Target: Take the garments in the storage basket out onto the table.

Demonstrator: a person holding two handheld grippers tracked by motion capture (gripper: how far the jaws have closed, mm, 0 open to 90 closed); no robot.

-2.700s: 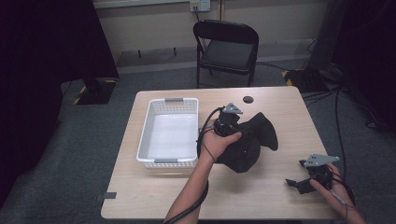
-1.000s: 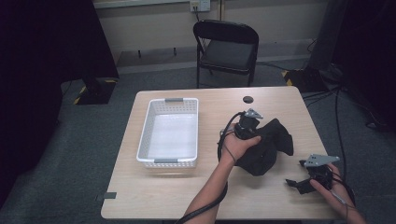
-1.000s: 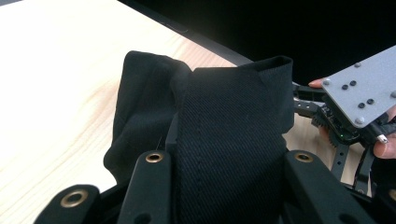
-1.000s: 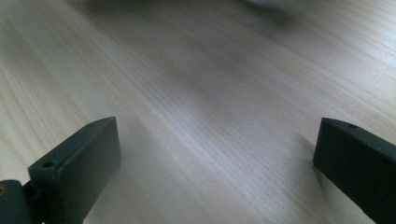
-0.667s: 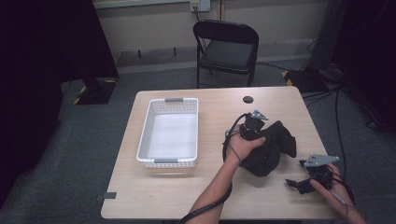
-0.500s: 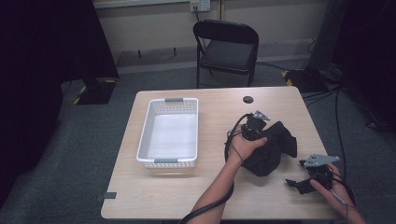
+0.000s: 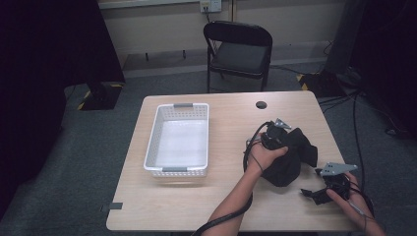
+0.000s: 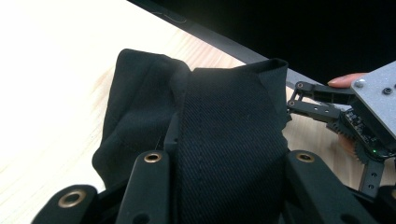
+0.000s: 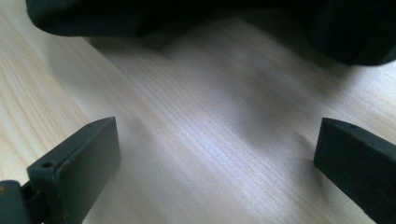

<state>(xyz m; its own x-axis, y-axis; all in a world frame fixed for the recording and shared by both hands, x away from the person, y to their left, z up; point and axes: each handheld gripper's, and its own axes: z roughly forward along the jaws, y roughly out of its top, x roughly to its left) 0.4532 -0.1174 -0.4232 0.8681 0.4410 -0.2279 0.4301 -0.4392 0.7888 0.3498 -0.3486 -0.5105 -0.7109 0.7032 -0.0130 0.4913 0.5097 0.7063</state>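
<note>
The black cloth (image 7: 287, 157) I'm working with is a dark, heavy twill garment, bunched into a rumpled heap with a flap sticking out toward the right edge. In my left claw view its stitched weave and a folded band (image 8: 229, 135) run straight up between the jaws, with a softer fold drooping off to the left onto the pale wood. It sits on the right half of the tabletop (image 7: 226, 196), well apart from the white basket (image 7: 179, 140) on the left half, and just beside my right claw.

My left claw (image 7: 273, 137) is clenched on the black cloth: the jaws are drawn in tight with the fabric pinched between them, my left hand (image 7: 263, 155) resting on top of the heap.

My right claw (image 7: 318, 194) is released, jaws standing wide over bare wood near the front right corner, nothing between them; the edge of the cloth (image 9: 187, 18) lies ahead of it at the top of its view.

Compared with a few seconds back, the heap has travelled from beside the basket, near the middle of the tabletop, over to the right, and my left hand has gone with it. The right claw has kept its place, and the basket has not shifted.
</note>
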